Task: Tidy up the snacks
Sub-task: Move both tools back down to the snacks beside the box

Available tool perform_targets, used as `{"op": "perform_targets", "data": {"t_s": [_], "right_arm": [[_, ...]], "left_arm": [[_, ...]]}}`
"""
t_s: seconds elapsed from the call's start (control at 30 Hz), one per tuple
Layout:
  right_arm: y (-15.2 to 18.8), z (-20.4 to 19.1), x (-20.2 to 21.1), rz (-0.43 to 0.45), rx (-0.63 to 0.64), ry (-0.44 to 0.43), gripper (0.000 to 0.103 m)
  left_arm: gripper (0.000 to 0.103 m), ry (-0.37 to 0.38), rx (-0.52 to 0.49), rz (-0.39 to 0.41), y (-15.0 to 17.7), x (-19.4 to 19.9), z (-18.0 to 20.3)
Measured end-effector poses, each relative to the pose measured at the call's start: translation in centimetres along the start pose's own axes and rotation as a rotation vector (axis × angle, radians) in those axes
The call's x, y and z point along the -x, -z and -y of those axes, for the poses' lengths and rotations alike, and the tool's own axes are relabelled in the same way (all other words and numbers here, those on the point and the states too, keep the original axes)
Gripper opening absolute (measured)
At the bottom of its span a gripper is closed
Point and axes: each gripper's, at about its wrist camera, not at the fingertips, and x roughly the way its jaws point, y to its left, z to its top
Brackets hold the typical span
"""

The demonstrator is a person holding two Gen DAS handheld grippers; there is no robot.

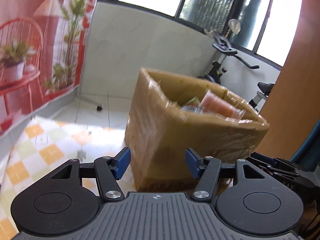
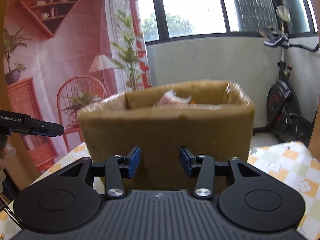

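Both grippers face a cardboard box (image 1: 192,128) on the checked tablecloth (image 1: 50,152), the step apparently a reach for its contents. The left gripper (image 1: 158,164) is half open and empty; the right gripper (image 2: 160,163) is narrower, also empty. Next, probably, one must rise over the rim and dip inside. The taped brown box holds pinkish snack packs (image 1: 218,105), blurred.
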Motion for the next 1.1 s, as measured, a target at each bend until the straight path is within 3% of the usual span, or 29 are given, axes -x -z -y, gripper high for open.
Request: {"op": "perform_targets", "data": {"t_s": [0.23,0.53,0.8,1.1], "right_arm": [[2.6,-0.9,-1.6,-0.099,0.015,-0.041,0.047],[5.2,-2.1,-4.3,-0.235,0.041,-0.082,0.045],[7.1,-1.4,-5.9,-0.314,0.033,-0.076,0.045],[8.2,-0.5,-6.7,-0.362,0.015,-0.068,0.045]], "left_arm": [[0.058,0.06,0.031,-0.108,3.0,-2.8,-0.5],[0.057,0.084,0.028,-0.209,5.7,-8.1,-0.8],[0.048,0.116,-0.027,-0.286,7.0,-12.4,0.2],[0.045,0.152,-0.014,-0.335,8.3,-11.9,-1.5]]}}
